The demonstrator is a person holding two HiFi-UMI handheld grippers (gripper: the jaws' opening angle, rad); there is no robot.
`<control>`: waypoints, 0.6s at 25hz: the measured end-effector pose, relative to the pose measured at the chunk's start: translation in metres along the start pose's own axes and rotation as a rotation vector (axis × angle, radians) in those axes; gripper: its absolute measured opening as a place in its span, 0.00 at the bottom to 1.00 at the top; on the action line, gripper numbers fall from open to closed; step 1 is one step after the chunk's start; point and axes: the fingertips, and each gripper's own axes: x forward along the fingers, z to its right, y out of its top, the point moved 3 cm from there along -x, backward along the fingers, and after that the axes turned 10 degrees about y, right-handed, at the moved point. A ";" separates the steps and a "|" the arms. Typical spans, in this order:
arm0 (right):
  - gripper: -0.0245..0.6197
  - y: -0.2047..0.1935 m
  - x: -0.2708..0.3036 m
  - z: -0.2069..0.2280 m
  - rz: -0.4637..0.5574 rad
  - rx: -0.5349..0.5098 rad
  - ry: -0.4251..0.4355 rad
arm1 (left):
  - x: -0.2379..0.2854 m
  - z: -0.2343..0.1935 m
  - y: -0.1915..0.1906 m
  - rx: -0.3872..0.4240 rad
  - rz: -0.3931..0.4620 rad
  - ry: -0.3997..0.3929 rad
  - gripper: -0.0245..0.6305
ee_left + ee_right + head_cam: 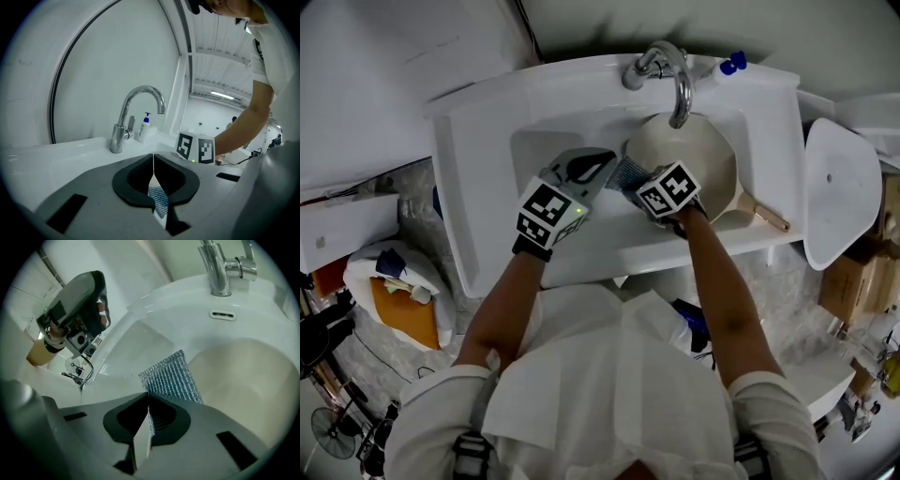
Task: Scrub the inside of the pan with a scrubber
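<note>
Both left hand-held gripper (153,159) and right hand-held gripper (148,395) are pinching the scrubber (171,376) beside the pan (712,173); you're needing left letting go first.

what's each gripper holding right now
left gripper: closed on an edge of the scrubber
right gripper: closed on the same scrubber
</note>
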 end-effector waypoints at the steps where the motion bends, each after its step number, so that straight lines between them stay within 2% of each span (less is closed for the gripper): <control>1: 0.06 -0.003 0.001 -0.002 -0.010 0.000 0.005 | 0.000 -0.001 0.000 0.000 0.001 0.001 0.07; 4: 0.06 -0.005 0.003 -0.005 -0.009 -0.005 0.009 | 0.000 -0.003 -0.001 -0.002 -0.004 0.001 0.07; 7: 0.06 0.005 0.005 0.002 0.051 -0.004 -0.013 | 0.001 0.000 -0.003 -0.005 -0.010 -0.001 0.07; 15: 0.06 0.051 -0.007 0.042 0.239 0.021 -0.163 | 0.002 0.008 -0.008 0.011 -0.033 -0.009 0.07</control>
